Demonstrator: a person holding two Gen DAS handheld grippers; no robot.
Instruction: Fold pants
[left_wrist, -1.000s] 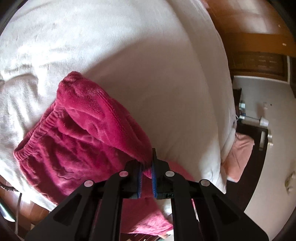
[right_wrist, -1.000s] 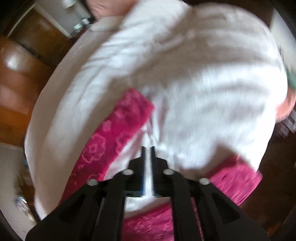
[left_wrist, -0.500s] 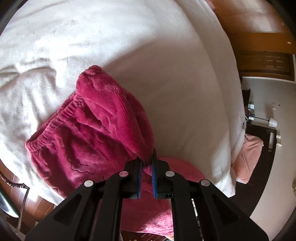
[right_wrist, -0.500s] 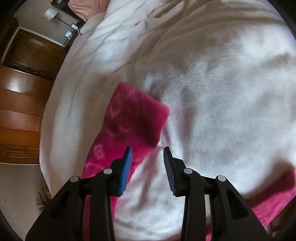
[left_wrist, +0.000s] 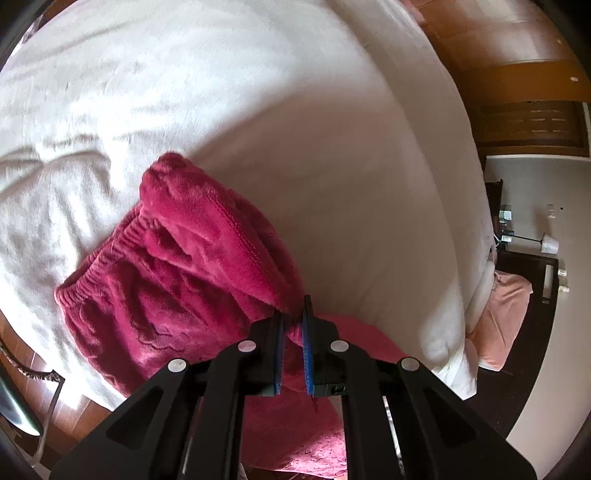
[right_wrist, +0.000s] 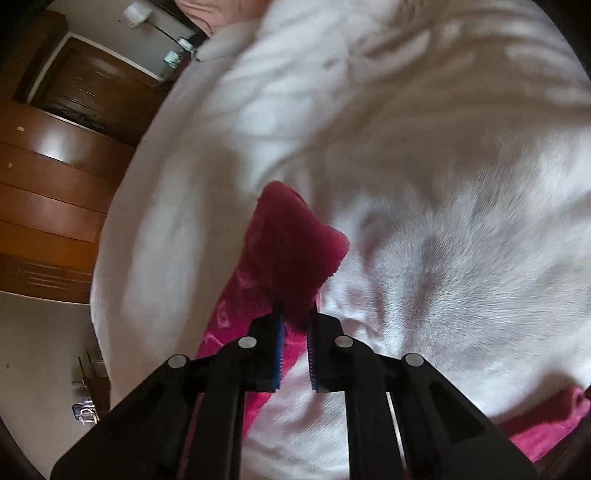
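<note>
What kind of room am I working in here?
Most likely a bedroom. The pants lie on a wide bed with a white cover, a pink pillow sits at its far end beside a small lamp, and wooden wardrobe doors line the wall.

Left gripper (left_wrist: 293, 325): angled steeply downward, jaws closed to a narrow gap and clamped on a fold of the pants (left_wrist: 192, 266). Right gripper (right_wrist: 295, 325): likewise pitched downward, blue-padded jaws drawn together and pinching the fabric near a leg end; this view is motion-blurred.
</note>
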